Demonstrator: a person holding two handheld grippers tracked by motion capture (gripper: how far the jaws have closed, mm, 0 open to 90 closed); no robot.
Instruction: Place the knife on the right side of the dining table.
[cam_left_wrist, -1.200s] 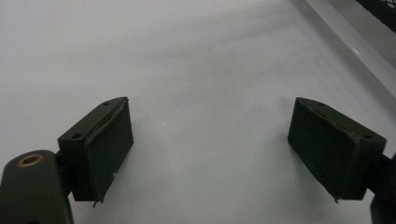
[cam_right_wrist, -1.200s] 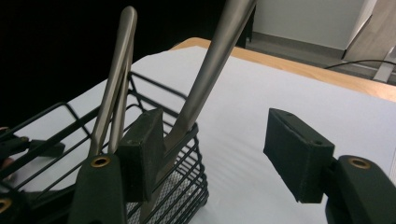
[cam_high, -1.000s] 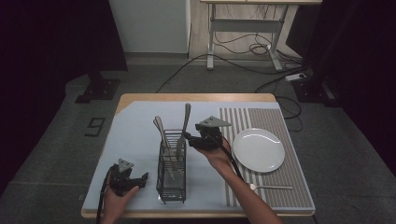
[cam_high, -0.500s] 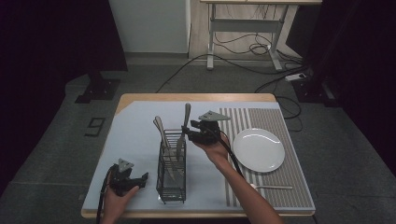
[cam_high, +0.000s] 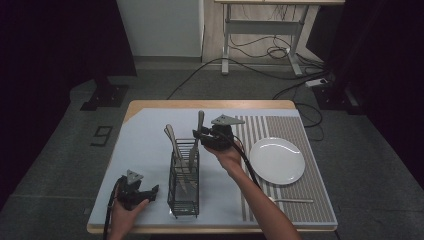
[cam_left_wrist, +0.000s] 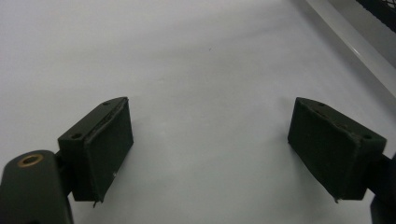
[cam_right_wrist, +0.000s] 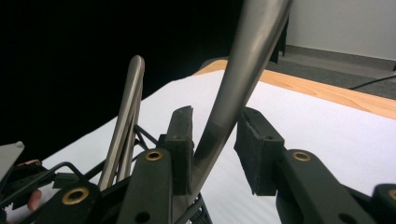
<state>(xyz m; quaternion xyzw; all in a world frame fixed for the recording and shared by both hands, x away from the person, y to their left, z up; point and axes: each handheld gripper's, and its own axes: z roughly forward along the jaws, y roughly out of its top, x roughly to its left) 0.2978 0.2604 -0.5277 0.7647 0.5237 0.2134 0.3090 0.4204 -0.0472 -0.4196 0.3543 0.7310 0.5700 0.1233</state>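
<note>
On the table (cam_high: 150, 107), covered by a pale sheet, a black wire cutlery caddy (cam_high: 183, 180) stands a little toward 7 o'clock from the table's middle, with several metal utensils upright in it. The right hand-held gripper (cam_high: 199, 136) is held just above the caddy's far end, at about 12 o'clock from the caddy, its grey plate on top and its cable trailing back along the person's forearm. In the right gripper view its jaws stand partly open around the long handle of a metal utensil (cam_right_wrist: 238, 79): the handle rests against the left pad while the right pad sits a small gap away from it, so the grip is loose rather than clamped. That handle rises steeply out of the caddy and leans away at the top. A second utensil handle (cam_right_wrist: 126, 116) stands just beside it, at about 9 o'clock in that view, tilted the other way. The left hand-held gripper (cam_high: 150, 191) lies low near the table's near edge, at about 9 o'clock from the caddy and apart from it; in the left gripper view its jaws are spread wide over the bare pale sheet with nothing between them. A white plate (cam_high: 277, 160) sits on a striped mat (cam_high: 280, 127) at about 3 o'clock from the caddy, and another utensil (cam_high: 290, 201) lies on the mat at about 6 o'clock from the plate.
</note>
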